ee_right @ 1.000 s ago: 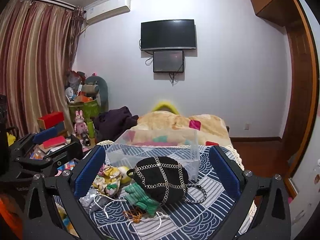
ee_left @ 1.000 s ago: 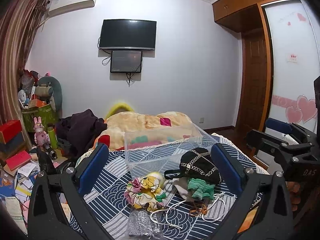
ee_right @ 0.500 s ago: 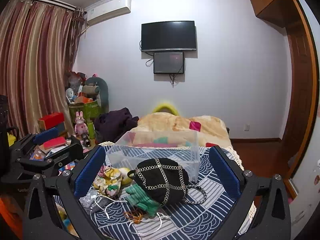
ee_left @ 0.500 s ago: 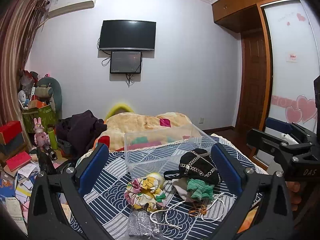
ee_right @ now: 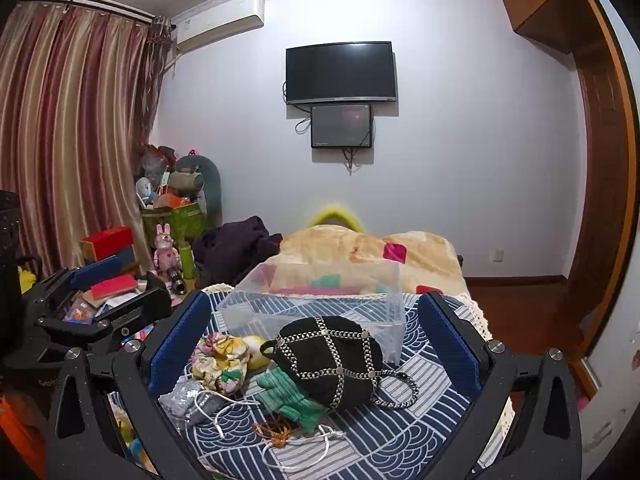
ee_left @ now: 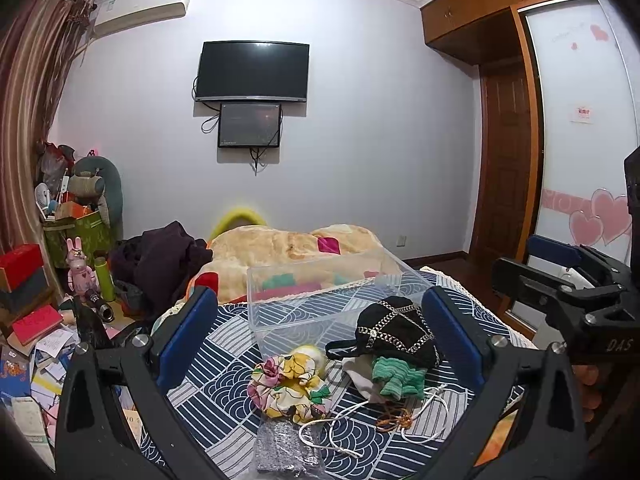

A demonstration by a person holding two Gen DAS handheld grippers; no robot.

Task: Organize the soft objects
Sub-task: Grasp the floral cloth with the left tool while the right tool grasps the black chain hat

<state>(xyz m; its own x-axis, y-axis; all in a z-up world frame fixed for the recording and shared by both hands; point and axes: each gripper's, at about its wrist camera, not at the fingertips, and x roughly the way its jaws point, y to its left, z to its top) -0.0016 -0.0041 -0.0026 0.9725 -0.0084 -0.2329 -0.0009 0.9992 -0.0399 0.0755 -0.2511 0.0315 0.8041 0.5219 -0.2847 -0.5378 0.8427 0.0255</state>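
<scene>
My left tongs [ee_left: 320, 336]: I am holding them wide apart above the bed, gripping nothing.
My right tongs [ee_right: 312, 340]: I am holding them wide apart too, with nothing in them.
Where the soft things are: they are lying in a heap on the blue wave-patterned bedspread [ee_right: 400, 436], just in front of the clear plastic box [ee_right: 320, 300].
How they look: the round black bag with silver chains [ee_right: 332, 356] is sitting on the green knitted piece [ee_right: 288, 396]; the flowery yellow cloth bundle [ee_left: 292, 380] is lying beside a grey glittery pouch [ee_left: 280, 444].
What could go wrong: I think the thin white cord [ee_right: 224, 412] is looping around the heap, so it could be snagging and dragging things along when I lift one.
Another worry: the bag's chain strap could be slipping out of my tongs.
</scene>
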